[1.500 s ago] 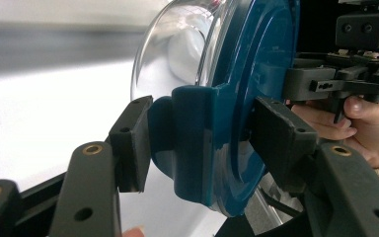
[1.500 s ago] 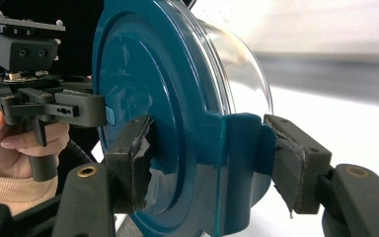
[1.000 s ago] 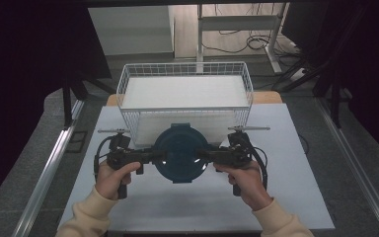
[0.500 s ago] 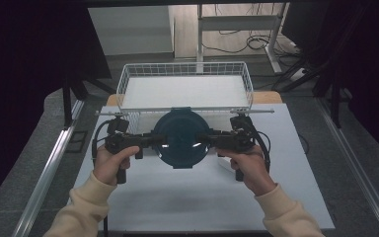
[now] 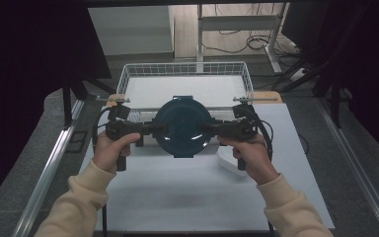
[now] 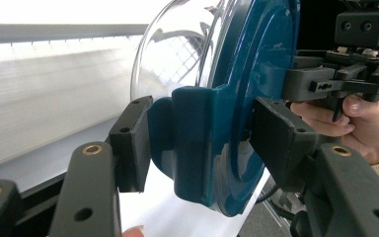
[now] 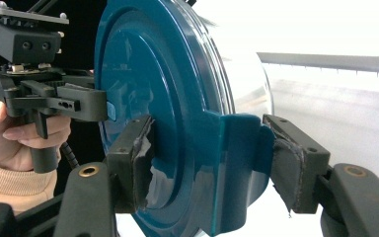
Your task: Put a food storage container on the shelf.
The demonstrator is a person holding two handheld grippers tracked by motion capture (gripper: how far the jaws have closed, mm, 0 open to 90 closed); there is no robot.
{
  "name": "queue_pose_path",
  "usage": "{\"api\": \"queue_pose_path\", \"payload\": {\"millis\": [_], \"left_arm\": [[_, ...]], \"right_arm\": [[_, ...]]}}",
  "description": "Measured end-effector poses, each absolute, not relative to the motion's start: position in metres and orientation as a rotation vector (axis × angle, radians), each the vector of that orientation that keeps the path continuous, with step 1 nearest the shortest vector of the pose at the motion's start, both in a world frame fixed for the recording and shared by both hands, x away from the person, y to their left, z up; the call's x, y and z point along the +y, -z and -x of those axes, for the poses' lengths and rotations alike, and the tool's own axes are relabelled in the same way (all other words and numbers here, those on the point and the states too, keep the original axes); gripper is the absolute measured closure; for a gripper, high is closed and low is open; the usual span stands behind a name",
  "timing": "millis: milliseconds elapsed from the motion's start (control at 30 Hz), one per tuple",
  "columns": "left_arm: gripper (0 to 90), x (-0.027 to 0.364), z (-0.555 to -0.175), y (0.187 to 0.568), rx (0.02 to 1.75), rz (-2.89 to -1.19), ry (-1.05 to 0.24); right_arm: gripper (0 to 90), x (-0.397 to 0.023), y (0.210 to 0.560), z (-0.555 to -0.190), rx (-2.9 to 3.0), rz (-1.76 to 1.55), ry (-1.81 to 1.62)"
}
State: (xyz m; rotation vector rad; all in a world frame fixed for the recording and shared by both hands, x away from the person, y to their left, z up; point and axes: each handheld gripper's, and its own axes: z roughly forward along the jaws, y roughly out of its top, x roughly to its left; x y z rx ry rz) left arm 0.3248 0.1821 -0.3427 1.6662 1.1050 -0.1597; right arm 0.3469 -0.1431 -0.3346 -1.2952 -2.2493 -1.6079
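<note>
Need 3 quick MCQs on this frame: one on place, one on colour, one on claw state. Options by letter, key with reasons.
1. Where is the lidded bowl?
A. Held in the air in front of the wire basket
B. Lying inside the basket
C. On the floor beside the table

2. What colour is the bowl's lid?
A. Red
B. Dark teal blue
C. Yellow

3. How do the left claw and right claw stand?
A. Both wide open, free of the bowl
B. One grips, the other hangs idle
C. Each is shut on a tab at the lid's edge

Key:
1 A, the high view shows it between both claws, over the table and short of the basket.
2 B, both claw views show a glossy teal-blue lid.
3 C, each claw view shows pads pressing a lid tab.
</note>
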Motion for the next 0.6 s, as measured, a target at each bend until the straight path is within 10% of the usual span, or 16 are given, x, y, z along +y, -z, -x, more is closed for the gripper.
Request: {"api": "queue_pose_path", "payload": {"millis": [600], "left_arm": [[43.7, 0.187, -0.355, 0.319, 1.082, -1.668, 0.156]], "right_arm": [[39.6, -0.140, 0.308, -0.377, -2.281, 1.263, 1.605]]}}
